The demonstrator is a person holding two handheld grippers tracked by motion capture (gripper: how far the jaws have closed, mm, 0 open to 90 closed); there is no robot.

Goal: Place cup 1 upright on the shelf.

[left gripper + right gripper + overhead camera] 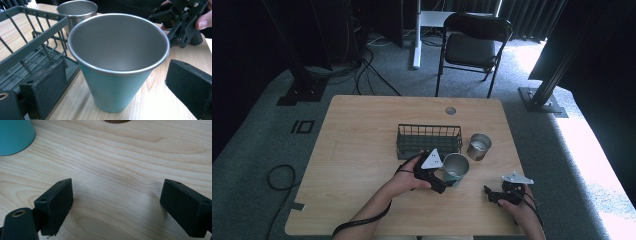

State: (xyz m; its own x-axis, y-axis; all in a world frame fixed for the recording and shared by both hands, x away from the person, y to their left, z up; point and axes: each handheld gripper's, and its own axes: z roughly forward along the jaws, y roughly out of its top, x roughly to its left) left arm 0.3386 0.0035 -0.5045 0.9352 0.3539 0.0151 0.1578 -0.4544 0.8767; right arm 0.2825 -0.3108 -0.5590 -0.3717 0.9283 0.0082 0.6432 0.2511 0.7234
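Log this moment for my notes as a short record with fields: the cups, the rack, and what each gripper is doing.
teal cup: upright on the table, between the open jaws of the left gripper, not yet clamped
steel cup: upright, beside the rack's right end
rack: dark wire, holds no cups, behind the teal cup
left gripper: open around the teal cup
right gripper: open, holding nothing, low over bare wood right of the teal cup

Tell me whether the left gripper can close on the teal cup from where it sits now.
Probably yes. The left gripper is open, its jaws on either side of the teal cup with a gap on each side. The wire rack sits close beside one jaw but not between jaw and cup.
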